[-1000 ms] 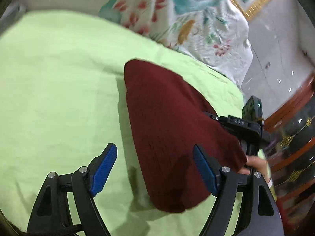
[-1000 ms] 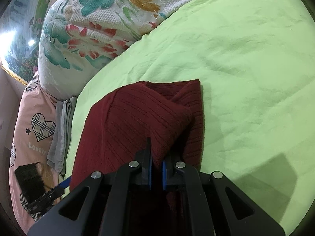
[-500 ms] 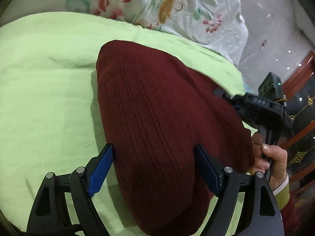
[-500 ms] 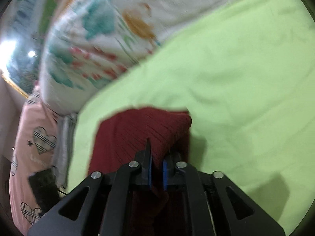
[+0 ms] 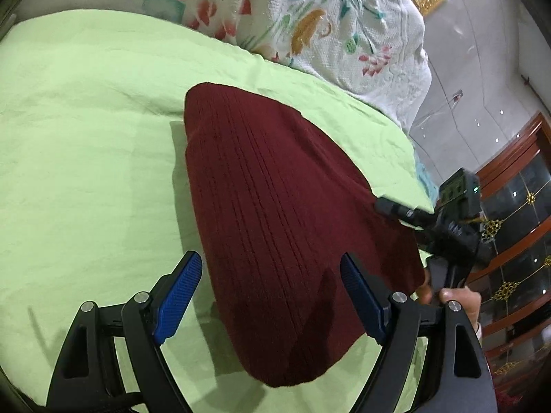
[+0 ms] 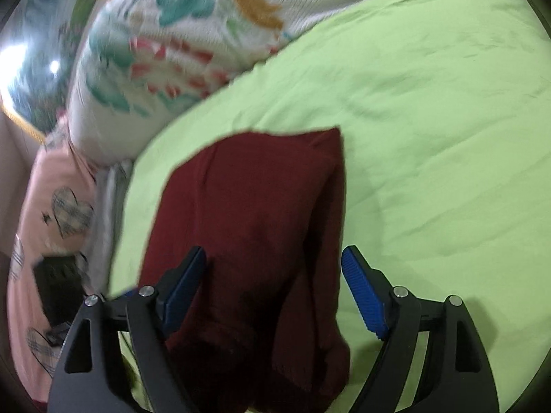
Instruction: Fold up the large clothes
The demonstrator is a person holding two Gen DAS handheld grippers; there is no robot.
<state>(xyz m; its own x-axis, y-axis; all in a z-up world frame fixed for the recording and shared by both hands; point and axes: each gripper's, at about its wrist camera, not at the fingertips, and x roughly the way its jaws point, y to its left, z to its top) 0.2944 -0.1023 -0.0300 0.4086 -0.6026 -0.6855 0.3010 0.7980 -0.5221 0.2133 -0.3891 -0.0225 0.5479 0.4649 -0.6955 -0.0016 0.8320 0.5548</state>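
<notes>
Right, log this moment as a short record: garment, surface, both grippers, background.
garment: dark red ribbed knit sweater, folded into a compact bundle, lying flat
surface: light green bedsheet, lightly wrinkled
left gripper: open, blue pads astride the sweater's near end, not pressing it
right gripper: jaws have just been opening, now open; sweater lies between the pads, released
background: floral quilt bunched at the sheet's far edge; pink heart-print fabric beside it
fold state: looks finished, no loose sleeve showing

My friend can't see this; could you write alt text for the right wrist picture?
A folded dark red sweater lies on a light green bedsheet, between the spread blue pads of the open right gripper, whose jaws have just opened. A floral quilt is bunched behind.
</notes>
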